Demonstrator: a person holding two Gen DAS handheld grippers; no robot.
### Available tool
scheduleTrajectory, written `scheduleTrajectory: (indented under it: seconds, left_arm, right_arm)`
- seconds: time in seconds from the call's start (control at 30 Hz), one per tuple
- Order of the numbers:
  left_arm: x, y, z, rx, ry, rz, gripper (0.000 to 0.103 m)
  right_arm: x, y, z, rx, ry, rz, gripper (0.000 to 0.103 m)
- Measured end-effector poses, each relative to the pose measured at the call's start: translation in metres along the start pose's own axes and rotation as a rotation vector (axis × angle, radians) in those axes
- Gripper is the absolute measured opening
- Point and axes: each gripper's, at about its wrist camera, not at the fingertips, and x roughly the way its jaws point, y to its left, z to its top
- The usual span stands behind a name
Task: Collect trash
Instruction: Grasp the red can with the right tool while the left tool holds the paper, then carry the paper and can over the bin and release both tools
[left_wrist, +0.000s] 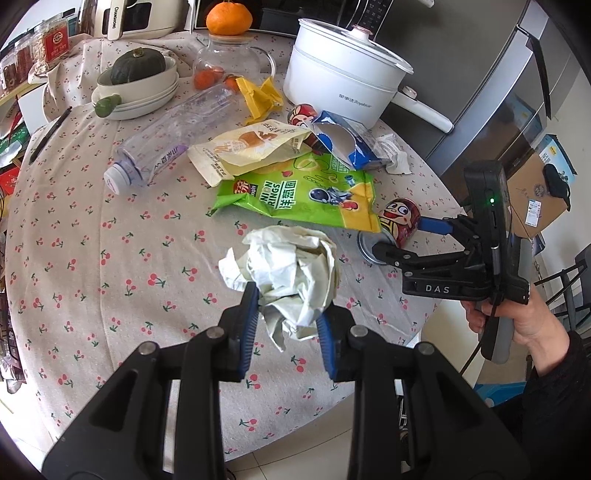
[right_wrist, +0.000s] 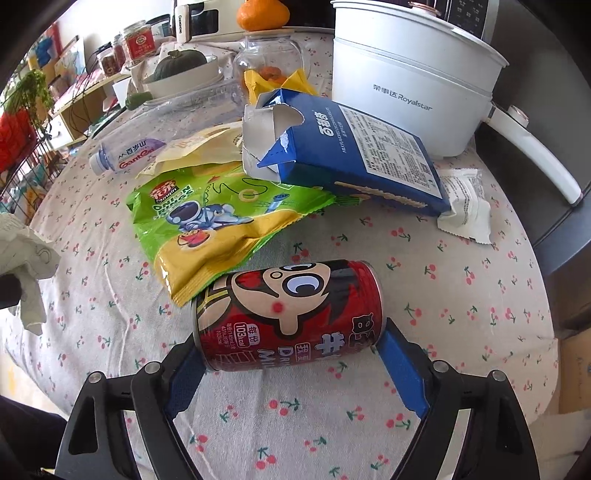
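Observation:
My left gripper (left_wrist: 288, 314) is shut on a crumpled white paper ball (left_wrist: 288, 269) and holds it just above the cherry-print tablecloth (left_wrist: 110, 258). My right gripper (right_wrist: 291, 354) has its blue fingers at both ends of a red milk can (right_wrist: 288, 314) lying on its side; the fingers touch the can ends. It also shows in the left wrist view (left_wrist: 402, 236) around the can (left_wrist: 400, 219). Beyond lie a green onion-rings bag (right_wrist: 214, 221), a torn blue milk carton (right_wrist: 343, 155), a cream snack bag (left_wrist: 251, 147), a plastic bottle (left_wrist: 166, 144) and a white wrapper (right_wrist: 465, 206).
A white electric pot (right_wrist: 413, 74) stands at the back right, its handle (right_wrist: 532, 155) pointing right. A glass jar (left_wrist: 225, 62) with an orange on it, bowls (left_wrist: 140, 85) with a squash, a yellow wrapper (left_wrist: 262, 96) and a second red can (left_wrist: 303, 114) sit at the back. The table edge is near.

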Motion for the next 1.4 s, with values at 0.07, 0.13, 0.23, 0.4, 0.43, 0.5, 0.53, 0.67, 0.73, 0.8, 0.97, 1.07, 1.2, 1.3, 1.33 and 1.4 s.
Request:
scheduleTrajectory:
  seconds: [0.07,0.13,0.23,0.4,0.43,0.5,0.53,0.67,0.73,0.8,0.97,1.07,1.2,1.3,1.33,1.4]
  left_arm:
    - [0.000,-0.006,-0.002,0.016,0.001,-0.008,0.032]
    - [-0.001,-0.014,-0.005,0.032,0.001,-0.016,0.032]
    - [-0.001,-0.028,-0.010,0.057,0.001,-0.036,0.032]
    - [-0.004,-0.060,-0.017,0.108,0.001,-0.082,0.032]
    - [-0.004,-0.068,-0.019,0.122,0.002,-0.092,0.032]
    - [-0.003,-0.085,-0.023,0.150,0.008,-0.112,0.032]
    - [-0.001,-0.094,-0.024,0.164,0.012,-0.121,0.032]
    - [0.007,-0.127,-0.031,0.213,0.034,-0.164,0.032]
    - [0.013,-0.145,-0.037,0.243,0.049,-0.182,0.032]
    - [0.021,-0.163,-0.044,0.275,0.065,-0.198,0.032]
    - [0.042,-0.201,-0.063,0.351,0.105,-0.260,0.032]
    - [0.061,-0.222,-0.074,0.386,0.134,-0.290,0.033]
    - [0.088,-0.241,-0.088,0.431,0.166,-0.281,0.033]
    - [0.099,-0.251,-0.096,0.466,0.173,-0.262,0.034]
    - [0.102,-0.250,-0.098,0.470,0.177,-0.259,0.034]
    - [0.107,-0.253,-0.100,0.474,0.185,-0.260,0.035]
  right_arm:
    - [-0.012,-0.003,-0.007,0.008,0.002,-0.004,0.088]
    - [-0.026,-0.008,-0.014,0.035,0.003,0.001,0.088]
    - [-0.048,-0.018,-0.025,0.076,-0.008,0.006,0.088]
    - [-0.081,-0.033,-0.046,0.153,-0.026,-0.014,0.088]
    - [-0.088,-0.037,-0.051,0.164,-0.027,-0.020,0.088]
    - [-0.100,-0.043,-0.064,0.190,-0.025,-0.033,0.088]
    - [-0.105,-0.047,-0.071,0.204,-0.022,-0.040,0.088]
    - [-0.124,-0.068,-0.106,0.277,0.005,-0.070,0.088]
    - [-0.132,-0.079,-0.122,0.311,0.013,-0.089,0.088]
    - [-0.139,-0.092,-0.139,0.352,0.023,-0.104,0.088]
    - [-0.153,-0.128,-0.181,0.459,0.043,-0.135,0.088]
    - [-0.156,-0.145,-0.200,0.508,0.055,-0.152,0.088]
    - [-0.161,-0.160,-0.214,0.557,0.058,-0.169,0.088]
    - [-0.161,-0.168,-0.221,0.578,0.061,-0.174,0.088]
    - [-0.160,-0.170,-0.222,0.584,0.065,-0.174,0.088]
    - [-0.159,-0.172,-0.224,0.593,0.072,-0.177,0.088]
